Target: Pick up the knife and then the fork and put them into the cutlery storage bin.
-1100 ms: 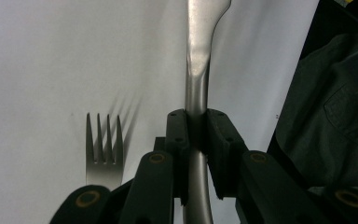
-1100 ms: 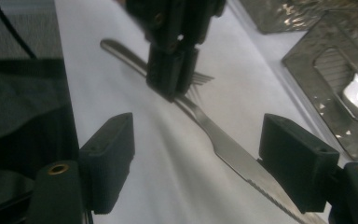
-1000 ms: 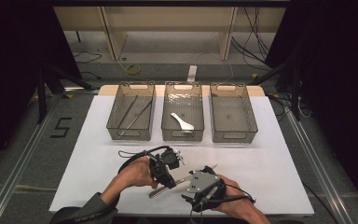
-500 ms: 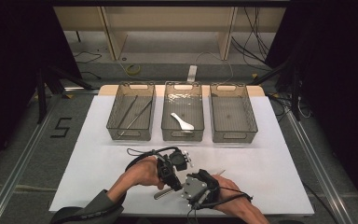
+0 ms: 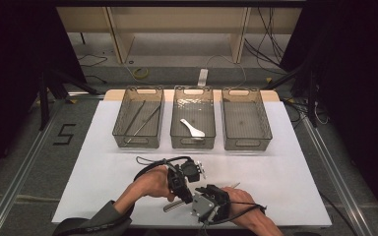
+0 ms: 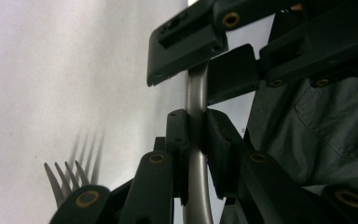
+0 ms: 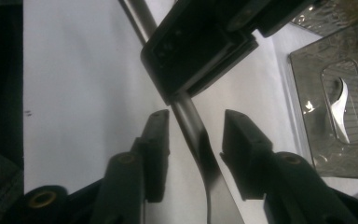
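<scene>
Two grippers are seen in the high view, met over one fork (image 5: pixel 173 205) at the near edge of the white sheet (image 5: pixel 295 187): the left gripper (image 5: pixel 186 195) is clamped on the handle, and the right gripper (image 5: pixel 203 202) is brought in just beside it, its jaws having just been closing. Three mesh bins are counted well beyond both tools: the left bin (image 5: pixel 139 123) with two slim dark utensils, the middle bin (image 5: pixel 193 122) with one white spoon (image 5: pixel 192 128), and the right bin (image 5: pixel 246 124) with nothing in it.

One fork handle (image 6: pixel 196 140) is shown in the left gripper view, pinched between that gripper's two pads; four tines are counted low at the left behind the jaw, and the other tool's jaws are seen farther along the handle, a gap being visible on one side.

One handle (image 7: pixel 193 135) is shown in the right gripper view, lying between the right gripper's two jaws, with a gap left between handle and pad on each side; no grip is yet made.

The step in hand is judged to be a hand-over of the fork from left tool to right. The next move is judged to call for the right pads to be pressed fully onto the handle before the left grip is released.
</scene>
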### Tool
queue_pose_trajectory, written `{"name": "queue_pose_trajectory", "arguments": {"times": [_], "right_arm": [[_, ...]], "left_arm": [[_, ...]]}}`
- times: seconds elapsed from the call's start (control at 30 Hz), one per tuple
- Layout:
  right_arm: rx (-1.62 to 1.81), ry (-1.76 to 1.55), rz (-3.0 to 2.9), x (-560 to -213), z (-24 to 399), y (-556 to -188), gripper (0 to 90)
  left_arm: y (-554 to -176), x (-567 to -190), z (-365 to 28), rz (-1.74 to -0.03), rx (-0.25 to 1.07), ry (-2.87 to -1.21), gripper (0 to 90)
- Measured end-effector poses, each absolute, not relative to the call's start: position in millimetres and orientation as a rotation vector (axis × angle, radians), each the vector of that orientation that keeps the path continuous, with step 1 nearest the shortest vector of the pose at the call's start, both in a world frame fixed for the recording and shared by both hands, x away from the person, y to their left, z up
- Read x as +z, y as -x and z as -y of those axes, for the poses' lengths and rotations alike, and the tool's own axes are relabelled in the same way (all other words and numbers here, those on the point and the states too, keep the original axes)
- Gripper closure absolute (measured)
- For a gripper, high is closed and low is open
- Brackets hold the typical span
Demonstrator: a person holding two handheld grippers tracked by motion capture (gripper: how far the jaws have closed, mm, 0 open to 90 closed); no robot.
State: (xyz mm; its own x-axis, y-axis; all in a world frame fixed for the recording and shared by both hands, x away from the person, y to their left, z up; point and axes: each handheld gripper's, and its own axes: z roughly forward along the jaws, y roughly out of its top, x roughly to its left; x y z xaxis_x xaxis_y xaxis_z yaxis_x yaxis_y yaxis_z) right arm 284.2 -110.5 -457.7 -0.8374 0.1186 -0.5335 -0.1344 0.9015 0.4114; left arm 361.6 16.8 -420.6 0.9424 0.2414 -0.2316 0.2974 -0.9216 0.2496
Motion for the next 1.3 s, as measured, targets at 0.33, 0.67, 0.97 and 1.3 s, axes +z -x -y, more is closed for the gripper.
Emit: {"name": "queue_pose_trajectory", "arguments": {"times": [0.33,0.67,0.97,1.3], "right_arm": [[0.533,0.193,-2.430,-457.9,110.4,-278.9,78.0],[0.483,0.279,-2.438,-462.9,111.5,-272.4,83.4],[0.440,0.234,-2.450,-465.0,120.2,-279.2,83.8],[0.548,-0.003,-2.472,-450.7,142.5,-300.7,83.8]], "left_arm": [[-360.8,-421.0,-16.6,-0.383,-0.290,-2.813,78.9],[-360.0,-424.5,-16.5,-0.370,-0.304,-2.799,76.7],[-366.9,-410.6,-33.5,-0.438,-0.222,-2.726,63.7],[-367.3,-390.9,-72.4,-0.569,-0.056,-2.542,53.0]]}}
